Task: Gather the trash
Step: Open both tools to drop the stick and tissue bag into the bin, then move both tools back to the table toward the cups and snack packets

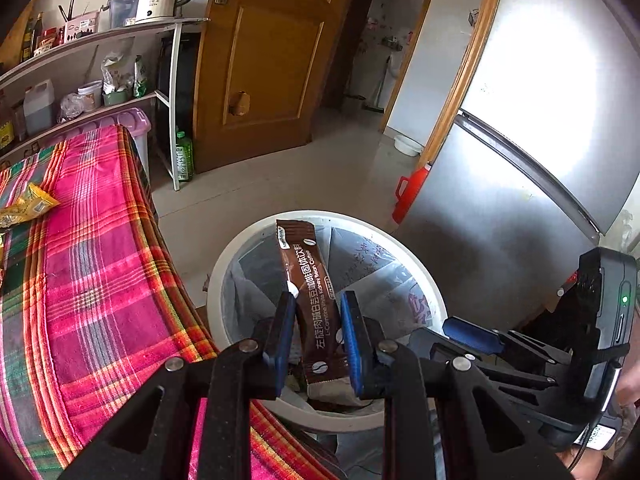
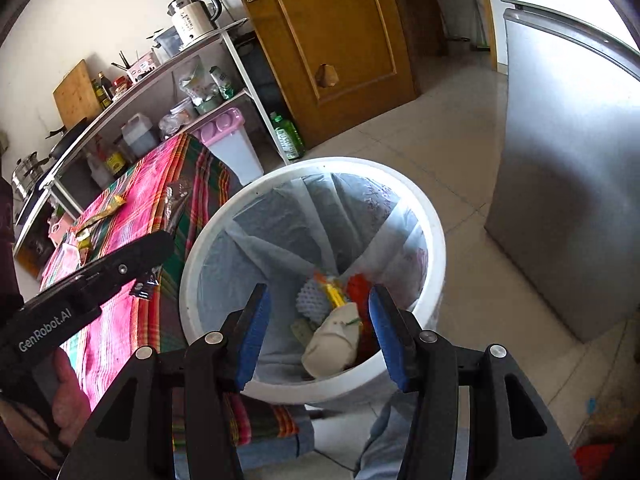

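My left gripper (image 1: 318, 300) is shut on a brown coffee sachet (image 1: 310, 304), which stands upright between the blue pads above the white trash bin (image 1: 224, 264). The bin has a grey liner. My right gripper (image 2: 316, 300) is open and empty, just above the bin's near rim (image 2: 436, 248). Inside the bin lie a crumpled white wrapper (image 2: 332, 344), a yellow wrapper and a red one. A yellow wrapper (image 1: 26, 204) lies on the plaid tablecloth (image 1: 100, 260). More wrappers (image 2: 100, 216) lie on the cloth in the right wrist view.
The table edge stands right beside the bin on the left. A silver fridge (image 1: 520, 160) stands to the right. A shelf rack (image 1: 100, 68) with a kettle, bottles and jars is behind the table. A wooden door (image 1: 260, 60) stands open.
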